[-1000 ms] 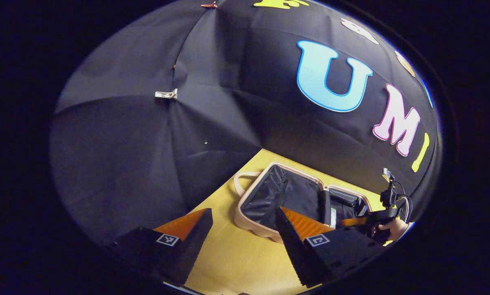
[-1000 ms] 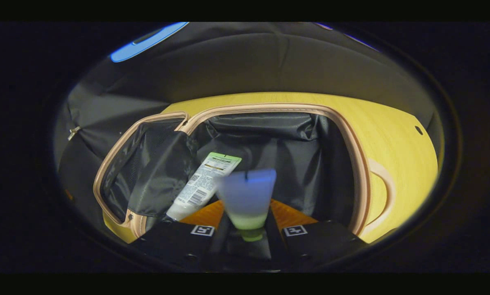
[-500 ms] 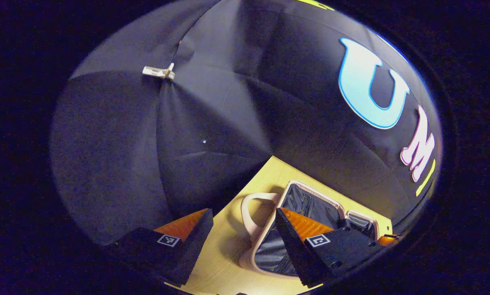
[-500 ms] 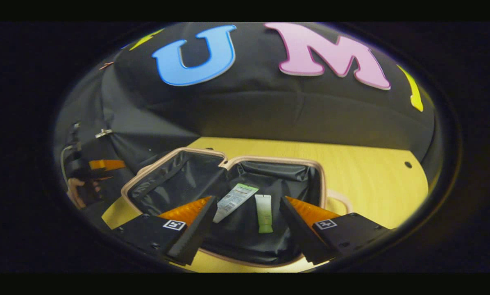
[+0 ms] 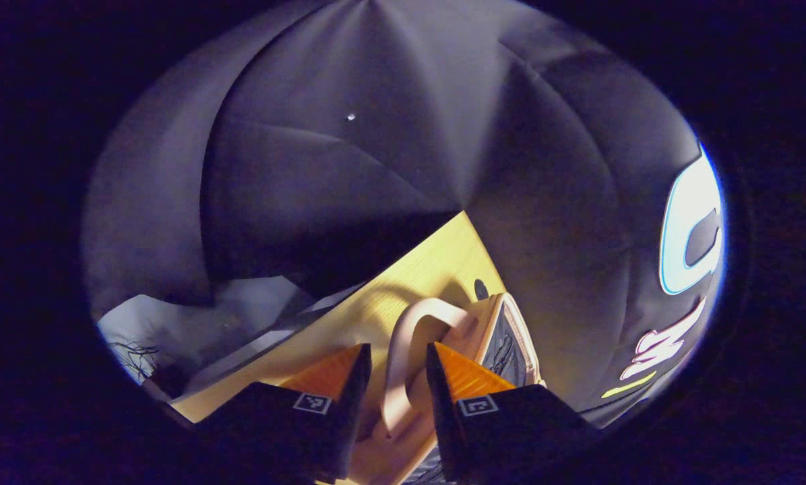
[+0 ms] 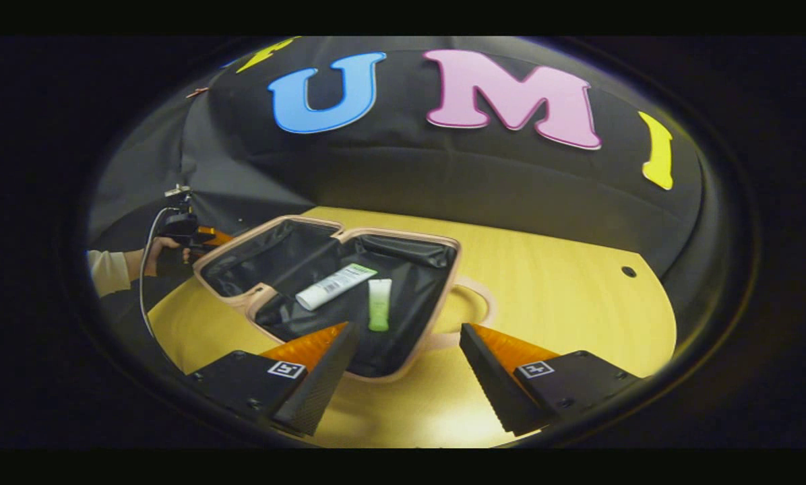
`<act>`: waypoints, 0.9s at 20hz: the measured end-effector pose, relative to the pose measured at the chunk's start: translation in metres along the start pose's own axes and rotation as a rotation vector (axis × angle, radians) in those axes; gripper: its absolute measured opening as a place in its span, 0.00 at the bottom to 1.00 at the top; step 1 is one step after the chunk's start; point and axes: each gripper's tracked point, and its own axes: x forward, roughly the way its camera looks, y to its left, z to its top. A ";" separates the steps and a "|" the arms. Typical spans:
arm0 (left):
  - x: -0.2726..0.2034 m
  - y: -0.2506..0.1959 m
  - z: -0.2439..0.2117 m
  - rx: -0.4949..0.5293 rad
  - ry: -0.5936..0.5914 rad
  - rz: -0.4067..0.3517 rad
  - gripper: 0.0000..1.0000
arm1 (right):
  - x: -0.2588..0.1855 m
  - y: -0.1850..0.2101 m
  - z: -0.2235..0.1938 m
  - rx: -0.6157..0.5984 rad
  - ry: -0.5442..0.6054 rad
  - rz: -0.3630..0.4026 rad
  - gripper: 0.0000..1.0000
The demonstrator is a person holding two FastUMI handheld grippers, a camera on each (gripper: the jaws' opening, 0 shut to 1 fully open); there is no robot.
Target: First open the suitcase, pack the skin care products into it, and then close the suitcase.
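In the left gripper view, the left gripper [image 5: 395, 367] has its fingers set on either side of the pink handle [image 5: 410, 337] of the suitcase [image 5: 507, 337]; a gap shows on each side, so it is parted, not pressing. The yellow table [image 5: 349, 323] lies beneath it.

In the right gripper view, a hand [image 6: 153, 249] far to the left holds the other tool at the suitcase's left edge. Ahead of the right gripper [image 6: 408, 350], the suitcase lies open with a white tube [image 6: 334, 286] and, just right of it, a green tube [image 6: 379, 304] inside. The right gripper stands wide apart, empty, above the table.
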 end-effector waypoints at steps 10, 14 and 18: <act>-0.149 -0.177 0.031 0.420 -0.287 -0.076 0.06 | -0.037 -0.084 0.031 0.078 -0.048 -0.099 0.97; -0.202 -0.288 -0.023 0.589 -0.275 -0.143 0.05 | -0.064 -0.121 0.052 0.094 -0.087 -0.107 0.97; -0.178 -0.374 -0.142 0.677 -0.230 -0.206 0.06 | -0.091 -0.157 0.060 0.124 -0.111 -0.086 0.98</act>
